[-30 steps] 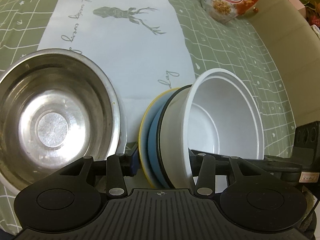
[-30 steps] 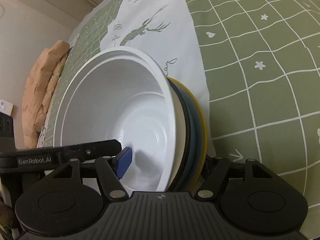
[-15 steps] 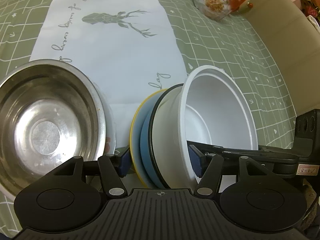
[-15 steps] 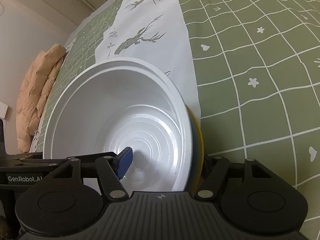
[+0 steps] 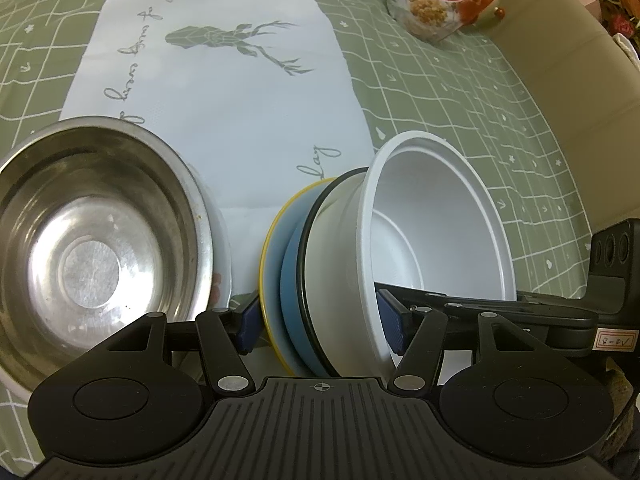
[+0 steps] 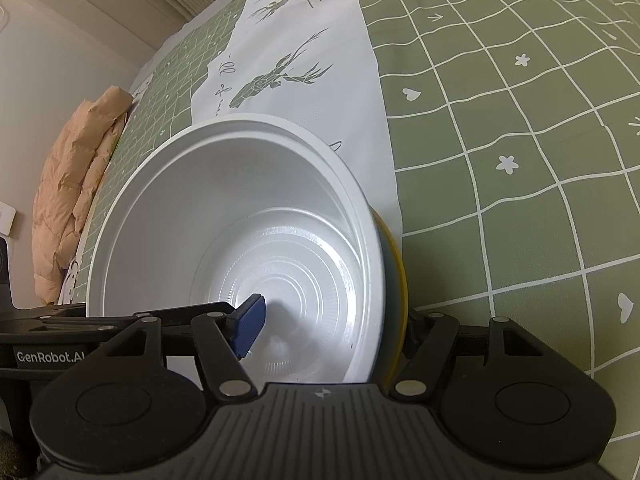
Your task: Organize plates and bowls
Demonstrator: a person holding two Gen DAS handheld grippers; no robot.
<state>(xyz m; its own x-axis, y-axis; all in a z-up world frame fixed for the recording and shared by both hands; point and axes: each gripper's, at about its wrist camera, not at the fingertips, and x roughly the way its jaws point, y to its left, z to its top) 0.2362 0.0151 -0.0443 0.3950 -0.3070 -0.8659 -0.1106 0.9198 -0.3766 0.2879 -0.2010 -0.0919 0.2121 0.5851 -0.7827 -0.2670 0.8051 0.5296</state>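
While your right claw (image 6: 326,332) clamps the nested stack, white bowl (image 5: 436,236) on plates, at 5 o'clock of the steel bowl (image 5: 92,236), back the wide-open left claw (image 5: 322,322) out squarely.

The left gripper (image 5: 322,322) now stands with its jaws spread wide; a second ago they were clamped on the nested stack, and they have just been opening. Its blue pads (image 5: 249,320) sit just clear of the yellow-rimmed plate (image 5: 269,264) on one side and the white bowl (image 5: 436,232) on the other, the stack between them. In the right wrist view the white bowl (image 6: 240,232) faces the camera more squarely, hiding most of the plates behind it.
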